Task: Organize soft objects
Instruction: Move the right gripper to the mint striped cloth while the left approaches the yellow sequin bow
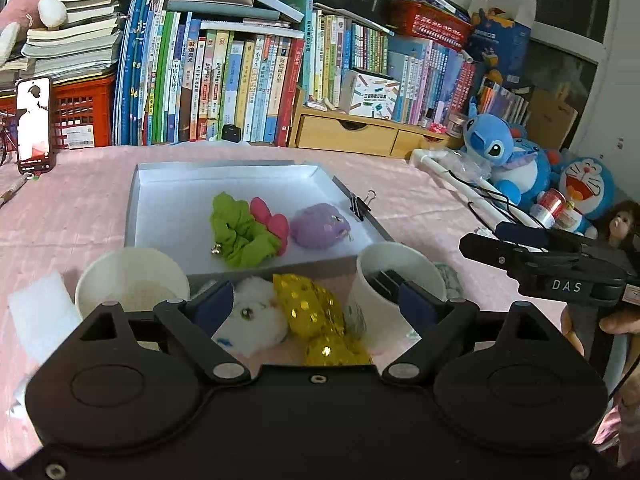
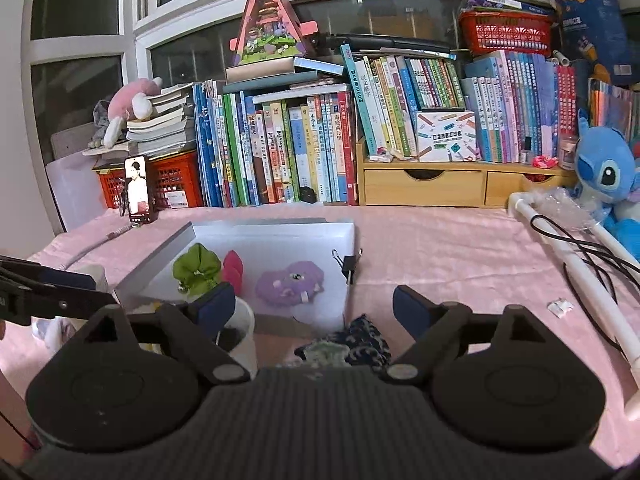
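My left gripper (image 1: 316, 300) stood with its jaws spread wide and nothing between the pads; a white plush (image 1: 256, 320) and a gold sequined piece (image 1: 316, 312) lay on the pink cloth (image 1: 80, 208) just beyond the fingers. A paper cup (image 1: 132, 284) sat at the left finger, and a second cup (image 1: 396, 280) at the right finger. Past them lay the white tray (image 1: 168, 196), and in it a green scrunchie (image 1: 240, 232), a red piece (image 1: 272, 220) touching the scrunchie, and a purple plush (image 1: 320, 226) a little to the right. A binder clip (image 1: 362, 204) gripped the tray's right rim.

My right gripper (image 2: 314, 308) was likewise released, jaws apart, holding nothing. A dark patterned fabric (image 2: 360, 344) lay on the cloth between its fingers, close to the body. Its left finger hung over a cup (image 2: 240, 336) at the tray's near corner. Books (image 2: 280, 152) lined the back, a phone (image 2: 138, 188) stood at the left, and a blue plush (image 2: 604, 168) sat at the right.
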Demonstrator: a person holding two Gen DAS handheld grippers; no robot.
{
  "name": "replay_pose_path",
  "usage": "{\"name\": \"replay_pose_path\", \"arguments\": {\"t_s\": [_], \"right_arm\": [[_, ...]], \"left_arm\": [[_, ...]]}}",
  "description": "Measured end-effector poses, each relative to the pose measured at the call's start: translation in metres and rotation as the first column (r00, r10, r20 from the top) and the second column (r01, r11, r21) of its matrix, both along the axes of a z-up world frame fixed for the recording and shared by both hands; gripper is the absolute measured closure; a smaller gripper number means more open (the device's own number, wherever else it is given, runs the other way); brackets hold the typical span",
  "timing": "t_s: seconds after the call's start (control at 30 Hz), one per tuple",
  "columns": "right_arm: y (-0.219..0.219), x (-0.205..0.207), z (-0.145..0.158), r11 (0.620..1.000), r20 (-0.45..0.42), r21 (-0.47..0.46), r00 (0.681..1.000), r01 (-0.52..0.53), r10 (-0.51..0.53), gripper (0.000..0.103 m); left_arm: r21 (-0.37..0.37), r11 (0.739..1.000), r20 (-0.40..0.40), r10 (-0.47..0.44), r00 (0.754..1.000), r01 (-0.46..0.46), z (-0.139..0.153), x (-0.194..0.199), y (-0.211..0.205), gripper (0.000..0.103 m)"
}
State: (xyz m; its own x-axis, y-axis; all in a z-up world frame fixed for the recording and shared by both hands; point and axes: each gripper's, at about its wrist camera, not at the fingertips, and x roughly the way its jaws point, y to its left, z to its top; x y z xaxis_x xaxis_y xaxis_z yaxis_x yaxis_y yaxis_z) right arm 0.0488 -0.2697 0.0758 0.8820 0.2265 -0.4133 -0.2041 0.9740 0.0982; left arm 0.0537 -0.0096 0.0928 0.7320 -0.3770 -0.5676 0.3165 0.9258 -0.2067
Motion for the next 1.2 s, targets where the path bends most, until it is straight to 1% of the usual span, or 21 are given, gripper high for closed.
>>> {"name": "replay_pose_path", "arguments": {"t_s": [0.1,0.37,0.47,0.57,0.63,0.7,0.77,0.83,0.97,1.03,1.1,1.2], "right_arm": [[0.0,-0.005,-0.006,1.0,0.008,-0.02,1.0,0.01,-0.01,0.004],[0.002,-0.014,-0.028,0.998,-0.019,-0.058,1.0,0.006,-0.007,0.003],[0.006,-0.016,-0.036,0.996,-0.03,-0.091,1.0,-0.005,0.003,0.003],[0.011,-0.017,-0.044,0.991,-0.032,-0.132,0.999,-0.009,0.005,0.003],[0.013,-0.017,-0.049,0.988,-0.036,-0.152,0.999,-0.01,0.005,0.002],[0.016,-0.017,-0.054,0.985,-0.037,-0.172,0.999,-0.011,0.005,0.002],[0.018,-0.016,-0.058,0.983,-0.04,-0.183,0.999,-0.016,0.009,0.002],[0.02,-0.017,-0.062,0.981,-0.041,-0.193,0.999,-0.022,0.014,0.002],[0.026,-0.016,-0.067,0.975,-0.037,-0.222,0.999,-0.034,0.027,0.002],[0.029,-0.015,-0.068,0.972,-0.037,-0.233,0.999,-0.042,0.034,0.002],[0.031,-0.014,-0.069,0.968,-0.038,-0.246,0.999,-0.047,0.039,0.003],[0.035,-0.011,-0.07,0.962,-0.036,-0.266,0.998,-0.054,0.046,0.004]], "left_arm": [[0.016,1.0,0.011,-0.006,1.0,0.006,-0.006,-0.01,-0.001,0.012],[0.045,0.999,0.0,-0.021,1.0,0.021,-0.025,-0.03,-0.007,0.012],[0.051,0.999,0.01,-0.012,1.0,0.012,-0.034,-0.035,-0.011,0.012],[0.029,0.999,0.038,0.038,0.999,-0.039,-0.045,-0.039,-0.012,0.012],[-0.007,0.997,0.039,0.073,0.997,-0.073,-0.051,-0.041,-0.011,0.012],[-0.052,0.995,0.035,0.082,0.996,-0.081,-0.056,-0.042,-0.01,0.012],[-0.074,0.994,0.028,0.086,0.996,-0.083,-0.057,-0.038,-0.01,0.012],[-0.082,0.993,0.028,0.091,0.995,-0.089,-0.06,-0.036,-0.012,0.014],[-0.1,0.989,0.015,0.114,0.993,-0.112,-0.064,-0.032,-0.017,0.022],[-0.114,0.986,0.002,0.122,0.993,-0.121,-0.067,-0.028,-0.019,0.024],[-0.116,0.985,-0.006,0.129,0.992,-0.129,-0.069,-0.026,-0.021,0.028],[-0.116,0.984,-0.016,0.134,0.991,-0.135,-0.072,-0.022,-0.024,0.03]]}}
